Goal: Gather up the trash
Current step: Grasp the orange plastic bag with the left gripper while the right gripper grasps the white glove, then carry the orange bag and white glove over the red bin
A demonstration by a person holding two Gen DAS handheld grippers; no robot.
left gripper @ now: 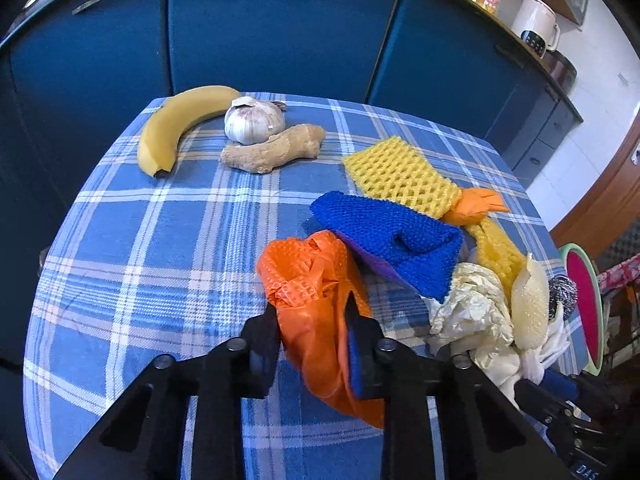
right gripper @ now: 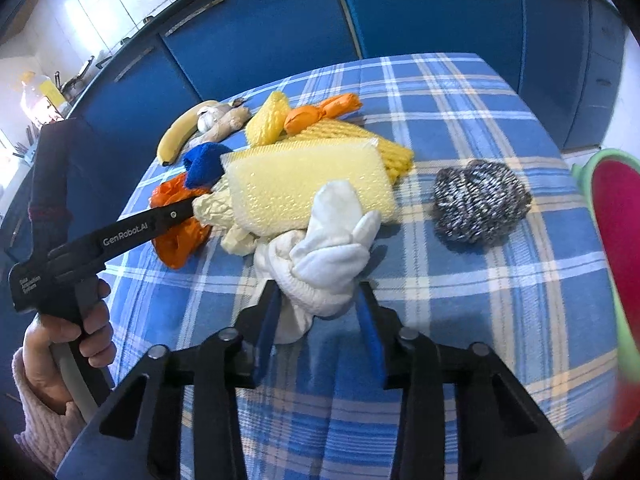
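The left gripper [left gripper: 310, 320] has its jaws narrowed onto a crumpled orange plastic bag [left gripper: 316, 304], which bulges between the two fingers; both pads press against it. The bag lies on the blue checked tablecloth [left gripper: 160, 240], at the near left edge of a heap of refuse.

The right gripper [right gripper: 318, 300] is closed about a bunched white cloth [right gripper: 324, 256], whose lower end is pinched between its fingers at the near side of the heap.

The heap holds a blue knitted cloth [left gripper: 392, 236], yellow foam netting [left gripper: 396, 176], a small orange wrapper [left gripper: 476, 206], crumpled cream paper [left gripper: 472, 308] and a pale yellow sponge [right gripper: 308, 184]. The sponge rests on top of the paper and against the white cloth. A steel wool scourer [right gripper: 482, 202] sits apart, to the right of the heap.

At the far left of the table lie a banana [left gripper: 176, 128], a garlic bulb [left gripper: 254, 120] and a ginger root [left gripper: 276, 148]; the garlic touches the ginger.

A red tub with a green rim [right gripper: 616, 240] stands at the right edge of the table. A hand [right gripper: 68, 344] in a pale knitted sleeve holds the left tool's grip.
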